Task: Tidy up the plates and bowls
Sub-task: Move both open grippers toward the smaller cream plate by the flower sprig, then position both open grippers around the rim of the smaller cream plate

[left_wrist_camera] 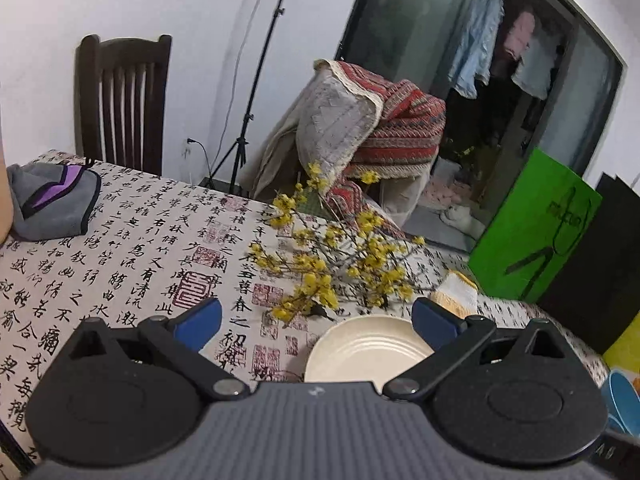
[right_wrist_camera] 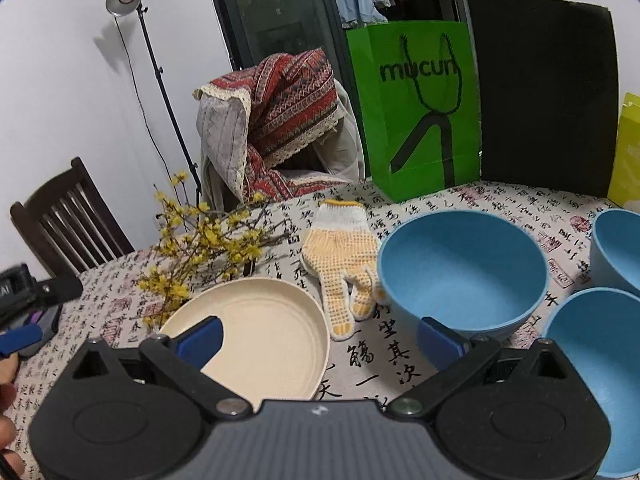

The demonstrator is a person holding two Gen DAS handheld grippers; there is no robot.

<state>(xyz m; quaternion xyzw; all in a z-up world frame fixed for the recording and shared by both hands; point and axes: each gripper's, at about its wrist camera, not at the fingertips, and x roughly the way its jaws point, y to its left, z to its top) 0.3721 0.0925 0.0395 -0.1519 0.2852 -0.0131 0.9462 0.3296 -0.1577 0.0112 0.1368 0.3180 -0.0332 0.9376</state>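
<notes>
A cream plate (right_wrist_camera: 264, 332) lies on the calligraphy tablecloth; it also shows in the left wrist view (left_wrist_camera: 366, 354). Three blue bowls stand to its right: a large one (right_wrist_camera: 464, 268), one at the far right (right_wrist_camera: 618, 248) and one at the near right (right_wrist_camera: 600, 376). My right gripper (right_wrist_camera: 318, 342) is open and empty, above the plate's right edge, its left finger over the plate. My left gripper (left_wrist_camera: 316, 320) is open and empty, just behind the plate. The left gripper's blue fingertip (right_wrist_camera: 20, 338) shows at the left edge of the right wrist view.
A yellow flowering branch (left_wrist_camera: 328, 260) lies beyond the plate. A dotted work glove (right_wrist_camera: 344, 256) lies between plate and large bowl. A green bag (right_wrist_camera: 416, 108), a black bag (right_wrist_camera: 548, 96) and a yellow box (right_wrist_camera: 628, 152) stand at the back. A grey cloth (left_wrist_camera: 52, 200) lies far left. Chairs stand behind the table.
</notes>
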